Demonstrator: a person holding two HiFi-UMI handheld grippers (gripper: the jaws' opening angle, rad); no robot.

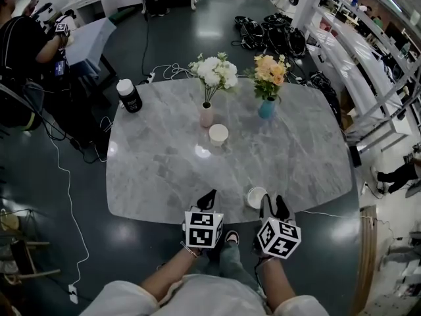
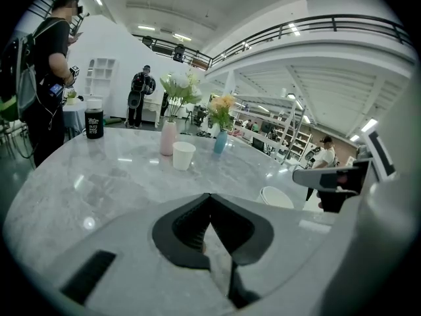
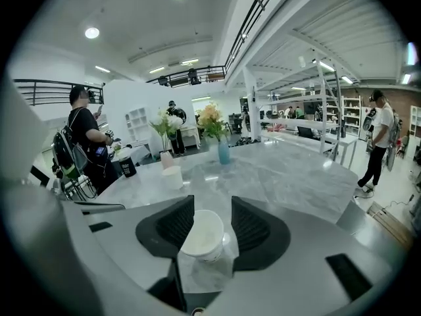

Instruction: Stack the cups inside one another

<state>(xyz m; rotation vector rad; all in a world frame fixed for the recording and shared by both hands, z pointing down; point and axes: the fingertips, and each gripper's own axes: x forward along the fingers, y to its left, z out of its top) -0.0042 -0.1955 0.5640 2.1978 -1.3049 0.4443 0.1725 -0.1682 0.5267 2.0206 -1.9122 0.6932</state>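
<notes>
The table [image 1: 158,170] is pale grey marble with cloudy darker veining, over a dark glossy floor [image 1: 197,18]. A white near cup [image 1: 256,197] and a white far cup [image 1: 218,134] stand on it, with a pink vase [image 1: 206,115] of white flowers [image 1: 214,70], a teal-blue vase [image 1: 266,108] of orange-yellow flowers [image 1: 270,71] to the right, and a black canister [image 1: 129,96] with a white lid at the far left. The left gripper [image 1: 209,199] and right gripper [image 1: 274,206] are grey with black ribbed jaws and carry white cubes [image 1: 203,228] patterned with black squares.

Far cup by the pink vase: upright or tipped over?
Upright. The cup stands on its narrower base, open mouth up, beside the pink vase on the table.
</notes>
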